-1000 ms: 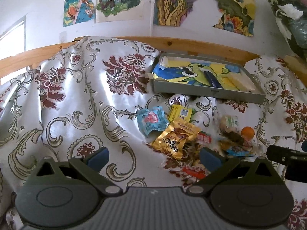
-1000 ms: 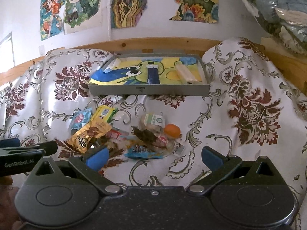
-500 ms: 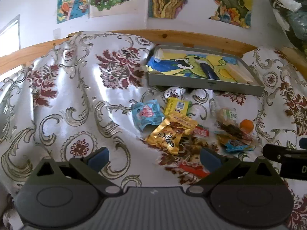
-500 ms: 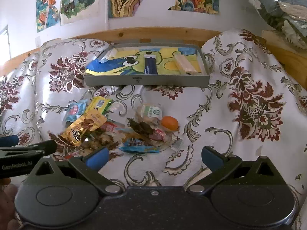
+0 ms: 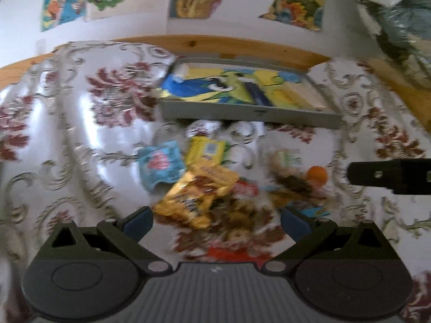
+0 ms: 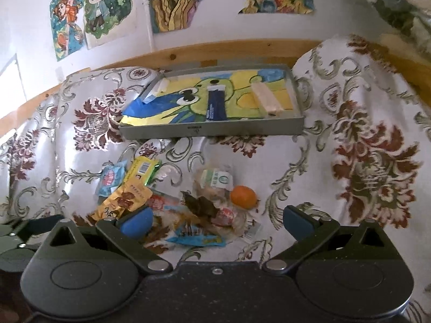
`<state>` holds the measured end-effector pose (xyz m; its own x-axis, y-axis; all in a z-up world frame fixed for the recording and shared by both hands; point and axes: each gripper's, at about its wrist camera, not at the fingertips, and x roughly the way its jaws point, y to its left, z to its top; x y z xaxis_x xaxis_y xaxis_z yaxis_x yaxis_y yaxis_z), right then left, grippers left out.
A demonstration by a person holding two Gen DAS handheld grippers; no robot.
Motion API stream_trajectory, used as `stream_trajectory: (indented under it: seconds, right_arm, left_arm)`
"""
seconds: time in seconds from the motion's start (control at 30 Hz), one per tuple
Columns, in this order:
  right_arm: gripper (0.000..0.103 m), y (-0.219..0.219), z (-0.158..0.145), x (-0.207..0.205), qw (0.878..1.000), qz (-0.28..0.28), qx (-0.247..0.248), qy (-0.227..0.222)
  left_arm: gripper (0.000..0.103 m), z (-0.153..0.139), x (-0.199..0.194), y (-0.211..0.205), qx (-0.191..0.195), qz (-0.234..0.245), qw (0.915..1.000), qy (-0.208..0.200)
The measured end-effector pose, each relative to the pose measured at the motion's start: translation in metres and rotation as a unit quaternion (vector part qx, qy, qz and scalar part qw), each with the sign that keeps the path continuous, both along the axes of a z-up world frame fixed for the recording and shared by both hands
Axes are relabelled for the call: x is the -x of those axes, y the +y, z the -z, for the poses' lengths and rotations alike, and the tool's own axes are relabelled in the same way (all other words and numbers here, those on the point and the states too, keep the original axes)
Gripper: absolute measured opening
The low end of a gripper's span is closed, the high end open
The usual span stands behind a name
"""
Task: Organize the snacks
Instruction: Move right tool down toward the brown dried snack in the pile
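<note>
Both tongs spread and empty, so I'm at the approach step. Snack pile (image 6: 175, 202) sits just ahead of my right tongs (image 6: 215, 222) and left tongs (image 5: 215, 219); tray (image 6: 212, 130) lies beyond. Next I'd guess: pinch one packet, probably the gold one (image 5: 196, 196).

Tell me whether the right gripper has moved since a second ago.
Yes. The right gripper has moved forward toward the snack pile: against the fixed tray, the orange and wrappers now sit larger and closer to its open fingers.
</note>
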<state>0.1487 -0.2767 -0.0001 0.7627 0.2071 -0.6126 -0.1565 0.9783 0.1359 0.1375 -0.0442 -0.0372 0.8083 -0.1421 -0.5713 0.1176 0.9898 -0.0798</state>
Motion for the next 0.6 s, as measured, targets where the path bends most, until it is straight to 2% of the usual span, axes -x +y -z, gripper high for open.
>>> stream_trajectory:
  seconds: [0.1, 0.27, 0.6]
  right_arm:
    - [0.102, -0.003, 0.003, -0.011, 1.000, -0.021, -0.009, 0.009]
    - [0.102, -0.004, 0.011, -0.029, 0.998, -0.059, -0.004, 0.013]
    - [0.087, 0.005, 0.033, -0.064, 0.988, -0.154, 0.005, 0.032]
  left_arm:
    - [0.103, 0.001, -0.008, -0.001, 0.020, 0.025, 0.9995, 0.003]
    - [0.102, 0.007, -0.020, -0.007, 0.021, 0.055, 0.9982, 0.014]
    - [0.090, 0.021, -0.031, -0.006, 0.058, 0.079, 0.9939, 0.052]
